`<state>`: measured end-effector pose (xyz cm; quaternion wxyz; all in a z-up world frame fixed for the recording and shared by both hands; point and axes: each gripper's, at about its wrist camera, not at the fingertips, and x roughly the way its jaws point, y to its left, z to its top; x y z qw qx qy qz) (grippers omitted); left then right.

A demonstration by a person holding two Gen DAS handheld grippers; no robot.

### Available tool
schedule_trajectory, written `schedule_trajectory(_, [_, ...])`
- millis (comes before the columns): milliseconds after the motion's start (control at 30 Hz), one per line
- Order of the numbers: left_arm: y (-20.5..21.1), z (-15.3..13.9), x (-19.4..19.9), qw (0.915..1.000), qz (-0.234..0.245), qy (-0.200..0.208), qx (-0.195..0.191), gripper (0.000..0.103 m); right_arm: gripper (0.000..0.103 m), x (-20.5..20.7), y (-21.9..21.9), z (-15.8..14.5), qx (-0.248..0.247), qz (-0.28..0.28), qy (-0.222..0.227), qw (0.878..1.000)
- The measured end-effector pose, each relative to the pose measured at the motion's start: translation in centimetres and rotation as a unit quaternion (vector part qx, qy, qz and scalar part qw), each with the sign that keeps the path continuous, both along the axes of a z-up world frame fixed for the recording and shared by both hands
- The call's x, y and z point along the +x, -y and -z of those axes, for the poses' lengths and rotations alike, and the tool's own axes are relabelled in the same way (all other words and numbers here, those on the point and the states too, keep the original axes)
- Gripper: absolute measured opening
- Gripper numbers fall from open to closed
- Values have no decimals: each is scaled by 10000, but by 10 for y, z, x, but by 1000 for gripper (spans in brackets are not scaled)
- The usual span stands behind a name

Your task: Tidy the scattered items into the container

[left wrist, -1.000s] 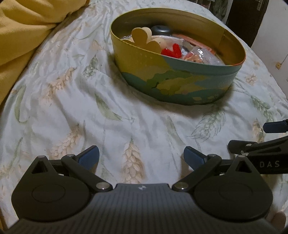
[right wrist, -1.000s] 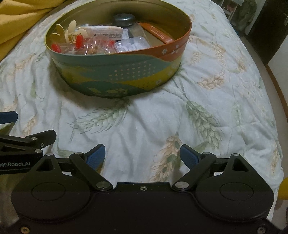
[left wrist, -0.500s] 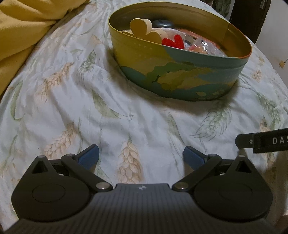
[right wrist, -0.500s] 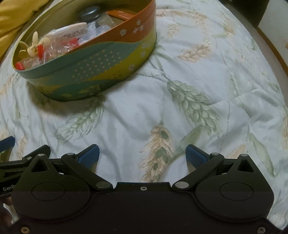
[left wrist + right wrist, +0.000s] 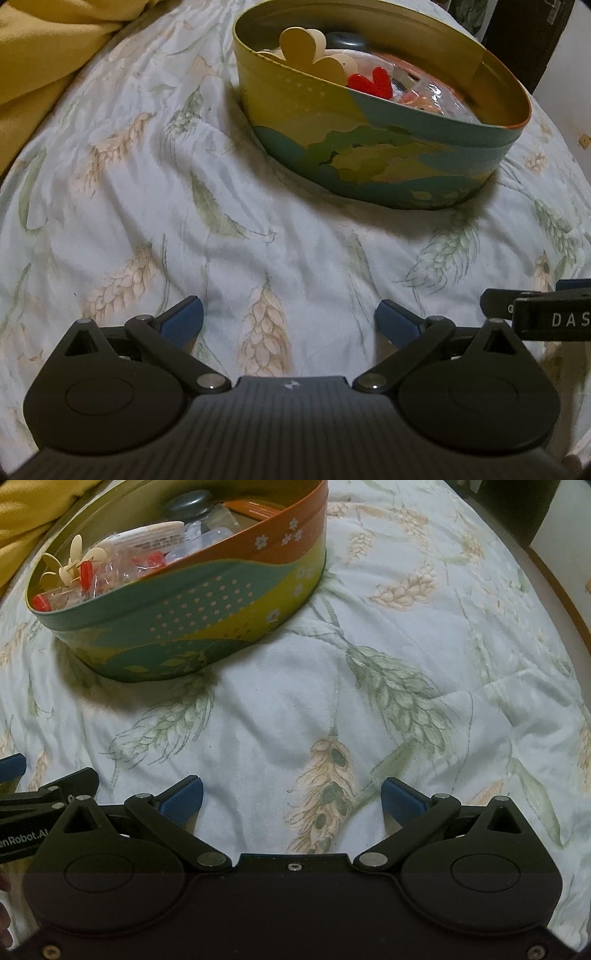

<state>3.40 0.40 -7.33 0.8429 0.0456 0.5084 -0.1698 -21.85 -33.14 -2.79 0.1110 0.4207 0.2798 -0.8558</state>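
Observation:
An oval painted tin (image 5: 369,162) stands on the bedspread ahead of both grippers; it also shows in the right wrist view (image 5: 192,627). Inside lie several small items: cream petal shapes (image 5: 310,51), red pieces (image 5: 369,83), clear plastic packets (image 5: 125,563), a dark round lid (image 5: 188,502) and an orange packet (image 5: 258,509). My left gripper (image 5: 288,321) is open and empty, low over the bedspread. My right gripper (image 5: 291,797) is open and empty, beside it on the right. No loose item shows on the bedspread.
A white bedspread with wheat print (image 5: 147,206) covers the bed. A yellow blanket (image 5: 40,51) lies at the far left. The bed's right edge and a wall (image 5: 554,546) show at the right. Each gripper shows at the other view's edge (image 5: 546,317).
Both grippers have drawn lower and a little back toward the bedspread; the right view has swung right, so the tin sits further left. Both stay open and empty.

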Motion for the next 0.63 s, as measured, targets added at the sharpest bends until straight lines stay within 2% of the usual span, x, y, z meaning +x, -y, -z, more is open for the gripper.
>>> schedule_trajectory(633, [-2,1,-6,10000,-8,79,23,103,103,1,0,1,37,-52,-62,10000])
